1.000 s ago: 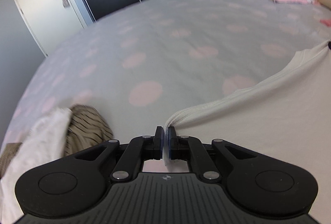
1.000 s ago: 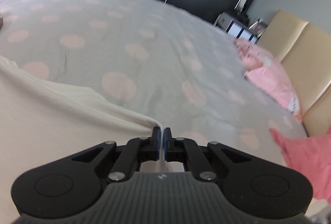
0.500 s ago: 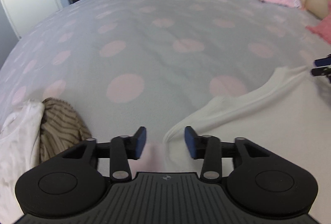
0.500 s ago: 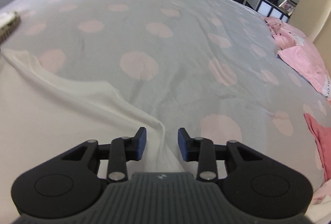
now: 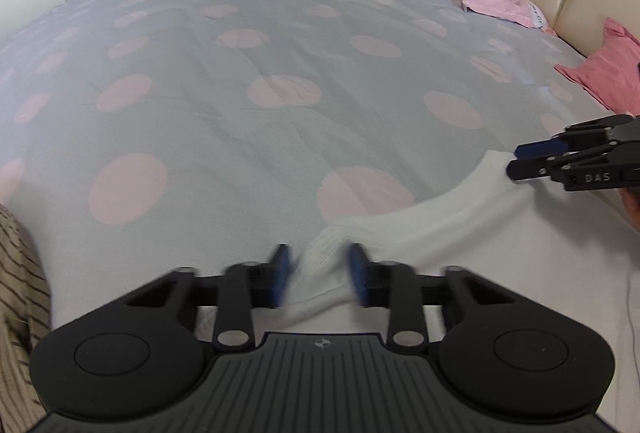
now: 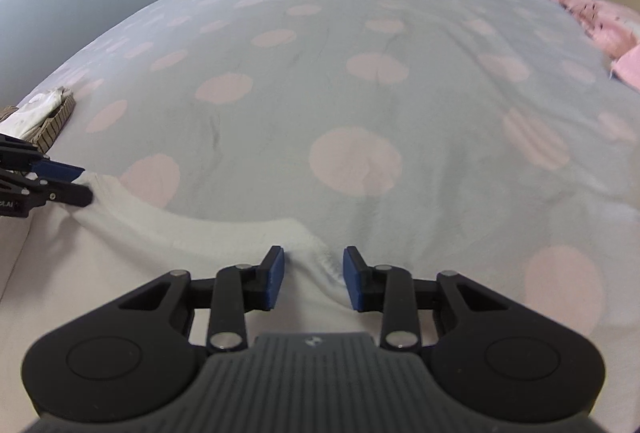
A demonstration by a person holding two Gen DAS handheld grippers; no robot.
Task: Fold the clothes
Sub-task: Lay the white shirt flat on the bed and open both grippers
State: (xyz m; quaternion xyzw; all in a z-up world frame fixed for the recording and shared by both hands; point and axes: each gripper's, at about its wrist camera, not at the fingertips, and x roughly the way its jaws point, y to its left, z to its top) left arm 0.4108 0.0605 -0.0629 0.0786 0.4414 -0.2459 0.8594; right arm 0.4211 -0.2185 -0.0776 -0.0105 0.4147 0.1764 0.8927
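On the dotted bedspread [image 5: 240, 105] a white garment [image 5: 500, 273] is spread with its far edge running left to right, one corner lying between the parted fingers of the left gripper [image 5: 318, 275] and the other between those of the right gripper [image 6: 314, 277], neither being clamped

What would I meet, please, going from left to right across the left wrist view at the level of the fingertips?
Striped garment → left gripper, open astride the white shirt's corner → right gripper, open at the shirt's other corner.
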